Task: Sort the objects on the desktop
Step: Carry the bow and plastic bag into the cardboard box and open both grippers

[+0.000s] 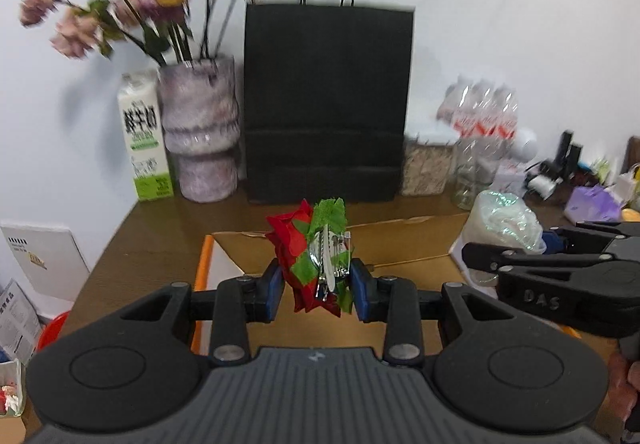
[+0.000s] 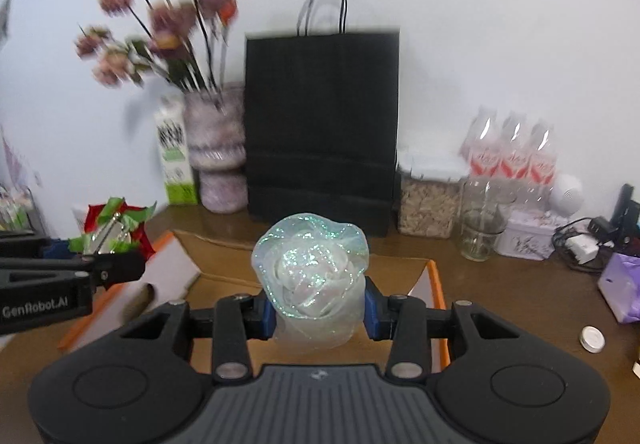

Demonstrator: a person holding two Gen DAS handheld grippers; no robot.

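Black paper bag [image 1: 328, 104] upright at wall, rear of brown surface [image 1: 160, 228]. Open cardboard box [image 2: 224, 264], orange-edged, lies below both my tools; judged drop site.
My right gripper [image 2: 320, 310]: jaws pinching iridescent white fabric rose [image 2: 312, 276], held clear above box.
My left gripper [image 1: 318, 286]: jaws pinching red-green fabric flower clip [image 1: 316, 256], metal clip facing camera, also airborne.
Judgement: carry phase. Keep pinch steady, keep tools apart, lower each piece fully into box before spreading jaws. Soft fabric may slip.
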